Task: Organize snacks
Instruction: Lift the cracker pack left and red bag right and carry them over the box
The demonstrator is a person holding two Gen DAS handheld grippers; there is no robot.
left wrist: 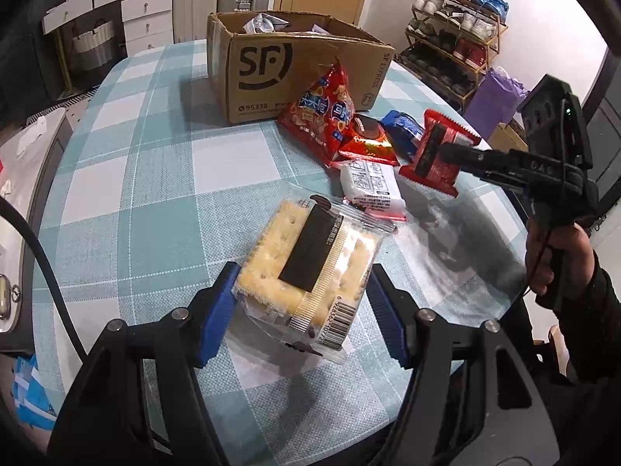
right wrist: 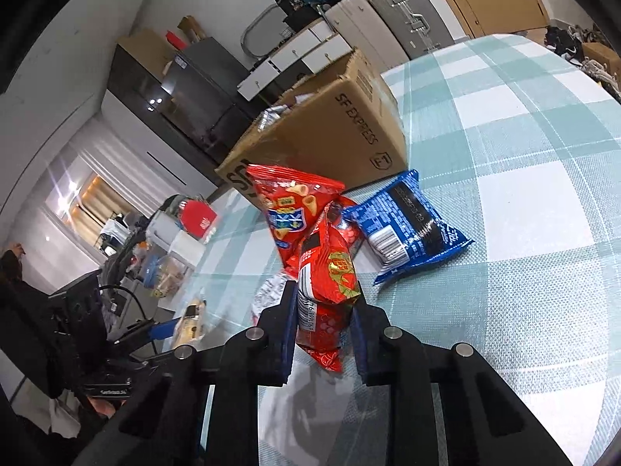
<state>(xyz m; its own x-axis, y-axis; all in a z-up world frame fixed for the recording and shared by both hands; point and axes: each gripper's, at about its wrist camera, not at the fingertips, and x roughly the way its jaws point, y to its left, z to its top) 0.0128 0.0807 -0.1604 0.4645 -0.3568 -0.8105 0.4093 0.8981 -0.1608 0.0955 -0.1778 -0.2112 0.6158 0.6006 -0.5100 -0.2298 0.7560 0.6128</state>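
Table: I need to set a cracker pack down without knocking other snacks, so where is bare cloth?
Bare cloth lies left of the cracker pack and in front of the cardboard box on the table. It is crowded to the box's right, where the red chip bag, blue packet and white packet cluster.

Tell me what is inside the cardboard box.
Inside the cardboard box a crinkled silver packet pokes above the rim, with something purple beside it. The walls hide everything lower down.

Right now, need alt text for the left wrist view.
The left gripper brackets a clear cracker pack on a teal checked tablecloth. Beyond, the right gripper pinches a red snack packet near an open SF cardboard box.
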